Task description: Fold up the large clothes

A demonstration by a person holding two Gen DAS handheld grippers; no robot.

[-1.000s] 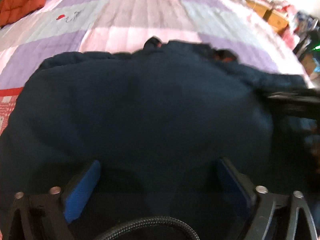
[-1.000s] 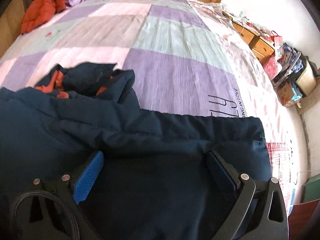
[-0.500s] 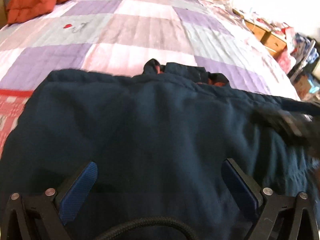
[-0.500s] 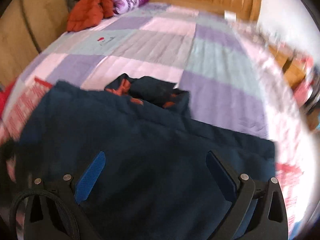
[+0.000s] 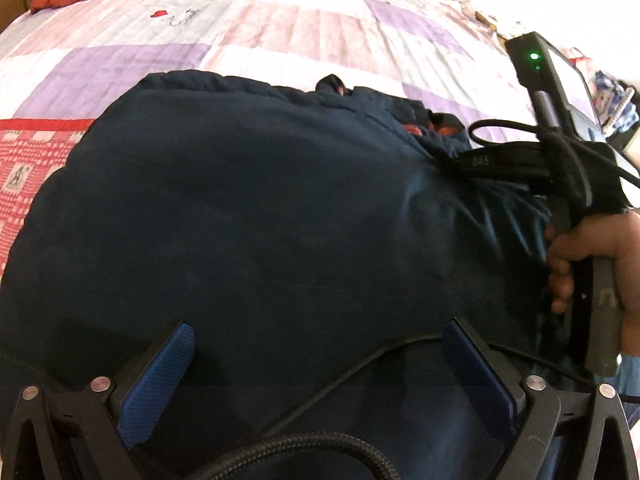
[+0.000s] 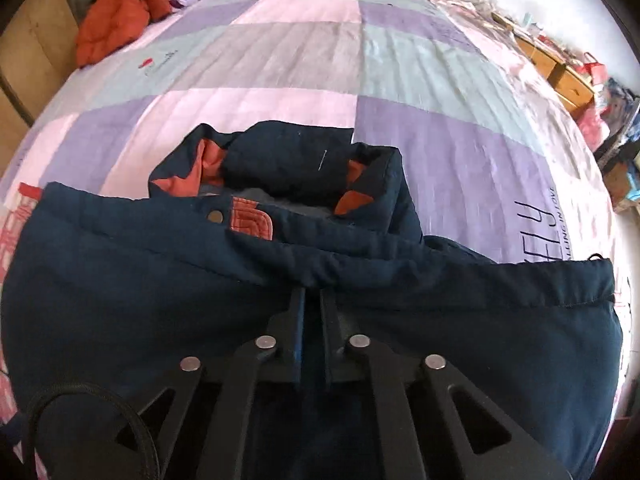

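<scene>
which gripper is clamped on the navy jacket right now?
The right gripper: its jaws have just closed, pinching a fold of the navy padded jacket. The left gripper hangs wide open above it.

Right claw [image 6: 312, 300] just closed; left claw [image 5: 316, 356] spread.

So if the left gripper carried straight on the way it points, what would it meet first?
Most likely the dark blue jacket spread on the bed. The left gripper is open and angled down at the cloth, which fills the view between its fingers. How close it is cannot be judged.
</scene>
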